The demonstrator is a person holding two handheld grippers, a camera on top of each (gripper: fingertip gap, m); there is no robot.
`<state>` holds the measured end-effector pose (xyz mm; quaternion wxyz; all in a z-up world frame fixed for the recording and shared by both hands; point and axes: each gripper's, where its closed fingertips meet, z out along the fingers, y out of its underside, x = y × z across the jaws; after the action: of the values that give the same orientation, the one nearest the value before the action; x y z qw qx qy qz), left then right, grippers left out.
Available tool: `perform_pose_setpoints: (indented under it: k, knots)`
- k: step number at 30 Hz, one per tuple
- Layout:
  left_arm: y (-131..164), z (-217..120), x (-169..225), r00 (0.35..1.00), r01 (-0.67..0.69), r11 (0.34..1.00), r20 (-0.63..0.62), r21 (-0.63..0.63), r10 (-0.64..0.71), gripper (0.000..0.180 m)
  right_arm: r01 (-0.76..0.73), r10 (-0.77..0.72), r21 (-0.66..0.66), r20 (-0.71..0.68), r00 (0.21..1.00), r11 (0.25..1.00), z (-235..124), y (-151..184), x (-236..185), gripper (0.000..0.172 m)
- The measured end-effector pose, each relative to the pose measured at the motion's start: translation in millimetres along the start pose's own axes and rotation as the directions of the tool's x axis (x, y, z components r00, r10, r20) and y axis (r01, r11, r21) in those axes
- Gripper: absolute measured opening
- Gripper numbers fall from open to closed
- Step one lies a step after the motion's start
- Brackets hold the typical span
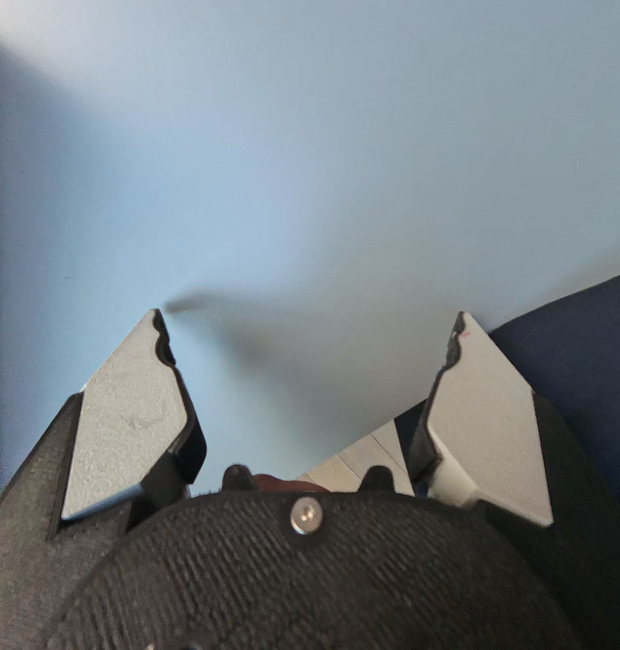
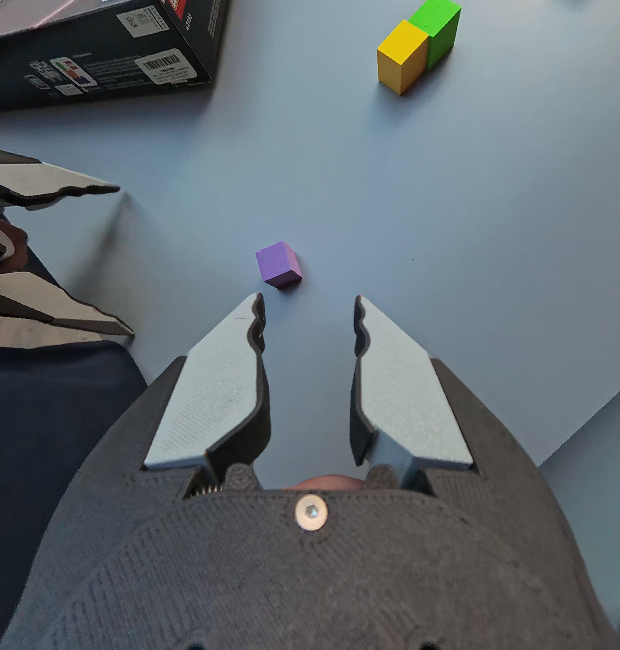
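On blue table (image 2: 442, 211), one purple cube (image 2: 278, 263), one yellow (image 2: 402, 56), one green (image 2: 439, 30), both grippers' jaws apart, bare

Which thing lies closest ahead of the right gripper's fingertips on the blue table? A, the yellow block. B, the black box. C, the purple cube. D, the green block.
C: the purple cube sits on the table just beyond the open right gripper, untouched, while the yellow block, green block and black box lie much farther off.
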<state>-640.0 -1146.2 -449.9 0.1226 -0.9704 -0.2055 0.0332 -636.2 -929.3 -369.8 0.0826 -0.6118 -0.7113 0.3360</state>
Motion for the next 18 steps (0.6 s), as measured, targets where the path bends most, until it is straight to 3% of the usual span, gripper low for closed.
perform_pose_setpoints:
  k: [4, 9, 15, 18]
  knots:
    - [-7, -7, -3, 0.999, -0.032, 0.998, 0.027, 0.058, 0.03, 0.132, -0.003, 0.004, -0.02, 0.007, 1.0, 1.0, 2, 2, 3, 0.072]
    - [0, -4, -8, 1.0, 0.023, 0.999, 0.008, 0.026, -0.024, 0.131, 0.012, -0.021, -0.107, -0.075, 0.997, 0.994, 12, 8, 20, 0.129]
    - [3, -3, -8, 0.999, 0.046, 0.999, -0.015, 0.011, -0.046, 0.133, 0.047, -0.065, -0.122, -0.152, 0.986, 0.991, 14, 1, 31, 0.155]
    - [2, -3, -7, 0.999, 0.038, 0.999, -0.019, 0.011, -0.038, 0.134, 0.048, -0.073, -0.137, -0.189, 0.979, 0.989, 13, 1, 37, 0.157]
